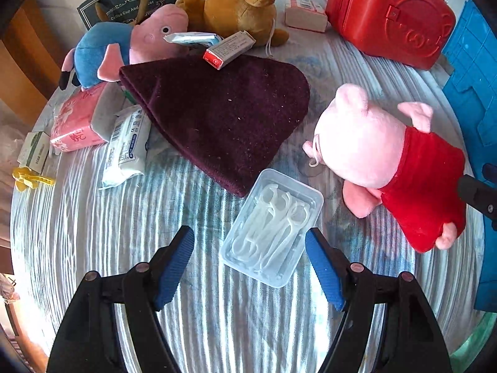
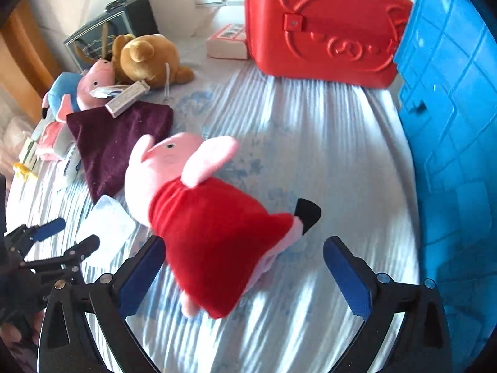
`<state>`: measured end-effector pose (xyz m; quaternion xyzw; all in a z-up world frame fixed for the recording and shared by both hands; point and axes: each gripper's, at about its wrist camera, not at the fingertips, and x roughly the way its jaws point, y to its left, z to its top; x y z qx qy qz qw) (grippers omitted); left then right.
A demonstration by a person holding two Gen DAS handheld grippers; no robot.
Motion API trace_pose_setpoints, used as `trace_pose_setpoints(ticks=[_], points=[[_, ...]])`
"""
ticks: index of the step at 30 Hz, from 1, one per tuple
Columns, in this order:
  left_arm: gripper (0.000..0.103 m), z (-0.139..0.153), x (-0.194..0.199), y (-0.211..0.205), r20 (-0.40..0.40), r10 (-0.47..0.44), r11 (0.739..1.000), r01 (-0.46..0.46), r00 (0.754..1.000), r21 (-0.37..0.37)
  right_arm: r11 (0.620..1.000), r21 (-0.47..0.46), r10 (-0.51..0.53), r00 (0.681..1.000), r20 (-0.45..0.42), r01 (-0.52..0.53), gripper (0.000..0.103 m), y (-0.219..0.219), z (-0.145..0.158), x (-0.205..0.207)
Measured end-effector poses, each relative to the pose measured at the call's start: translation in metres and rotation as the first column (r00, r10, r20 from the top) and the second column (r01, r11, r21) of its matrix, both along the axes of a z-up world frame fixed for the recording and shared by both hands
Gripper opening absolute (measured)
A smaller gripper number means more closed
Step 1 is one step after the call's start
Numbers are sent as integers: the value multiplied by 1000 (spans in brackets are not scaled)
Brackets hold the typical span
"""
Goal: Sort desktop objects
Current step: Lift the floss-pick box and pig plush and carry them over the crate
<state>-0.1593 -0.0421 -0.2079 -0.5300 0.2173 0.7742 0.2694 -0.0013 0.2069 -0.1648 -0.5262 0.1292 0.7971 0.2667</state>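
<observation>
Both my tongs gape empty: left tongs (image 1: 250,264) straddle the floss-pick box (image 1: 271,228), right tongs (image 2: 243,275) straddle the pig plush (image 2: 198,205), lying diagonally

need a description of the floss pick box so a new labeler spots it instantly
Start at the big maroon knit hat spread over the middle of the striped tablecloth. Just off its near edge, beside the pink pig plush in the red dress, lies the floss pick box. It is the only clear plastic container, flat, rectangular, with white floss picks visible inside.
</observation>
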Motion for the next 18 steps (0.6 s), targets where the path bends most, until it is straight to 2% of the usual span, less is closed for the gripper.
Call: trace_pose_setpoints(ticks=[5, 11, 14, 16, 18], points=[[75, -17, -7, 13, 24, -38, 998, 39, 999, -48, 998, 16, 63, 997, 50, -64, 103, -10, -5, -13], [78, -25, -16, 25, 101, -80, 997, 80, 992, 9, 995, 3, 97, 986, 136, -98, 103, -7, -27, -26], [77, -41, -17, 34, 137, -90, 993, 100, 987, -66, 994, -10, 107, 980, 169, -107, 103, -5, -41, -33], [77, -50, -16, 35, 147, -91, 991, 105, 985, -84, 993, -18, 117, 976, 182, -116, 103, -4, -48, -37], [72, -53, -18, 31, 145, -69, 994, 79, 987, -69, 993, -26, 120, 975, 186, -117, 103, -2, -53, -40]])
